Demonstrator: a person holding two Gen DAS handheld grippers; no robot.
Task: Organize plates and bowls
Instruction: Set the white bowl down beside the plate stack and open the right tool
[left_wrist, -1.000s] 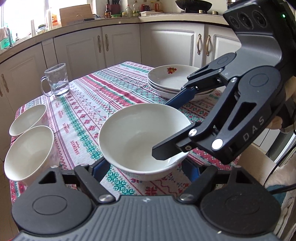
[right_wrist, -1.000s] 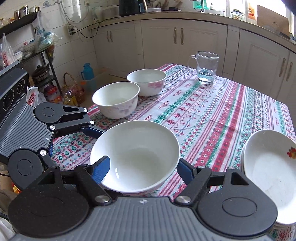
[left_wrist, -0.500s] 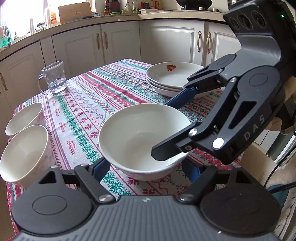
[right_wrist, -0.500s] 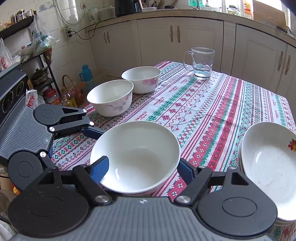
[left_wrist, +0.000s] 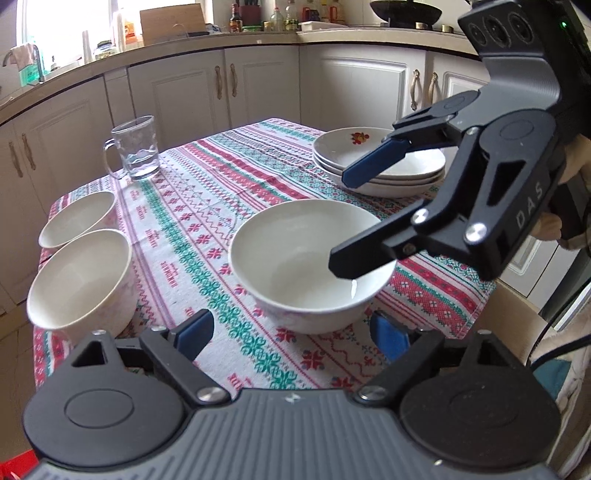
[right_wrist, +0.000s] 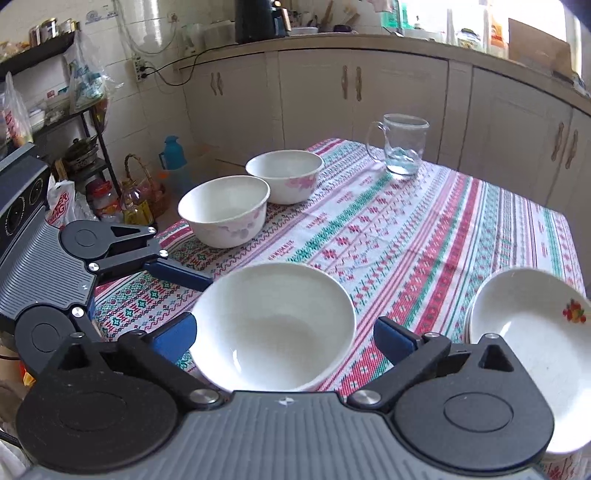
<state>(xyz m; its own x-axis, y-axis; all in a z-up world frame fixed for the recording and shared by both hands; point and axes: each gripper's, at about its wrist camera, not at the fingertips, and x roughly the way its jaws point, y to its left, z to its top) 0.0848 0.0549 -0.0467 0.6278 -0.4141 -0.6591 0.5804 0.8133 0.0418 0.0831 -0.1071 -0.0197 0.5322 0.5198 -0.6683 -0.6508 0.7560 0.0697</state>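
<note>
A wide white bowl (left_wrist: 306, 258) sits on the patterned tablecloth near the front edge; it also shows in the right wrist view (right_wrist: 273, 325). My left gripper (left_wrist: 291, 338) is open, drawn back just short of the bowl. My right gripper (right_wrist: 284, 332) is open, its blue pads either side of the bowl's near rim, touching nothing that I can see. Two deeper floral bowls (left_wrist: 81, 277) (left_wrist: 77, 218) stand side by side at the table's left. A stack of plates (left_wrist: 380, 162) with a red motif sits at the right.
A glass mug (left_wrist: 135, 151) with some water stands at the far side of the table (right_wrist: 424, 236). White kitchen cabinets (left_wrist: 258, 81) ring the table. A rack with bags, bottles and a basket (right_wrist: 140, 192) stands past the table's left edge.
Both grippers have pulled back and risen a little from the wide bowl. The bowl rests on the cloth in the same place. Both jaws stay open.
</note>
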